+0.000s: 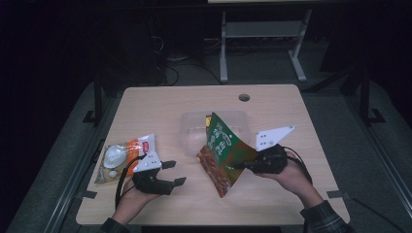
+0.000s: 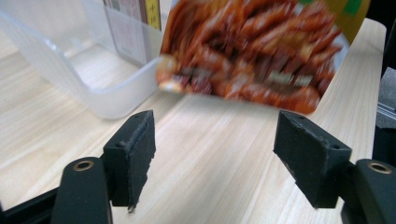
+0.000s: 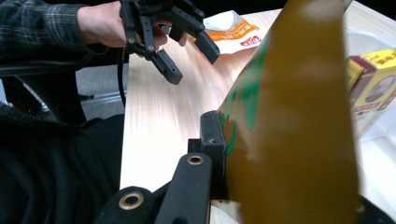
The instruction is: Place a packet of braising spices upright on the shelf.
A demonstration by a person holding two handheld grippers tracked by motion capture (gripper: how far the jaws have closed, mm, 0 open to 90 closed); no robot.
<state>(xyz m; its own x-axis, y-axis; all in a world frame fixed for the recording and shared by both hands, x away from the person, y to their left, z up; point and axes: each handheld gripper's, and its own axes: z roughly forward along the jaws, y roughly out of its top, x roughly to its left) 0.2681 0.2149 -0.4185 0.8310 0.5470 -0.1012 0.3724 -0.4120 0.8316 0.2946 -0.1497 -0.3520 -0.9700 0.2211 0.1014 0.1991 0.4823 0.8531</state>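
Note:
A green and brown snack pouch hangs tilted over the table, its lower corner just above the wood and its top against a clear plastic container. My right gripper is shut on the pouch's right edge; in the right gripper view one black pad presses the pouch and the other is hidden behind it. My left gripper is open and empty to the left of the pouch. Its jaws stand wide apart, pointing at the pouch's printed front.
An orange and white food packet lies at the table's left edge behind the left hand. A yellow and red box stands in the container. The table has a cable hole at the back.

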